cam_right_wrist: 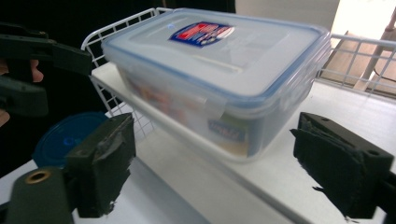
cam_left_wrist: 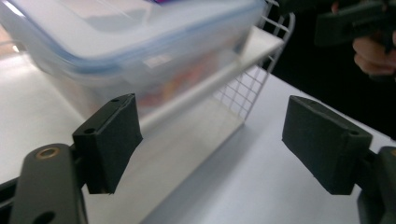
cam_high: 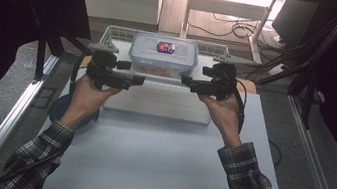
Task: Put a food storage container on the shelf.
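A clear plastic food box with a blue-rimmed lid and a red and blue label stands on a white shelf board inside a white wire rack. My left gripper is open just off the box's near left corner, and my right gripper is open off its near right corner. In the left gripper view the open gripper faces the box and the rack's wire end. In the right gripper view the open gripper faces the box, touching nothing.
A dark blue round disc lies on the grey table under the left forearm; it is also in the right gripper view as the disc. Black frame struts stand at both sides. Cables lie on the floor beyond the rack.
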